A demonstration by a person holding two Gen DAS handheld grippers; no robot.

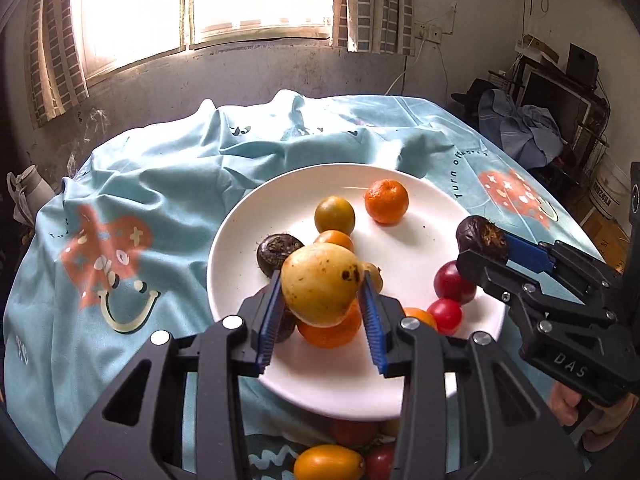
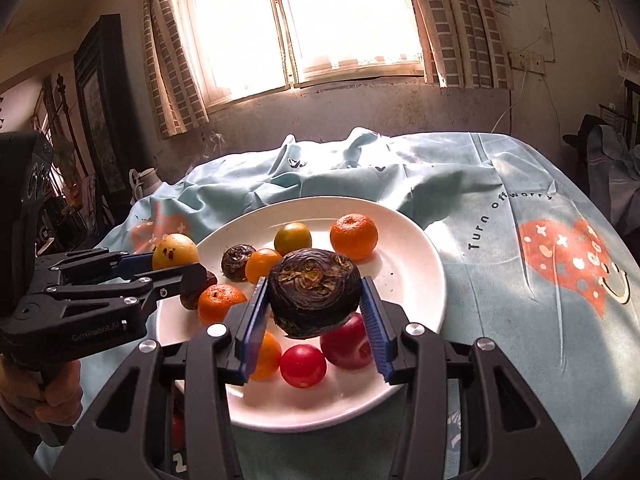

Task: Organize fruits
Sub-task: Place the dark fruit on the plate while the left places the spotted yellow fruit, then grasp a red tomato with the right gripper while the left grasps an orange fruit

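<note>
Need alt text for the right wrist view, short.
The right gripper holds a dark brown water chestnut above a white plate of small oranges, tomatoes and other fruit on a light blue cloth. At left, the left gripper holds a yellow fruit over the plate's edge.

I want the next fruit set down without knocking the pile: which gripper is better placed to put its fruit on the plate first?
Probably the right gripper: its dark fruit hangs near the plate's barer side; the left gripper's yellow fruit sits above the clustered fruits.
</note>
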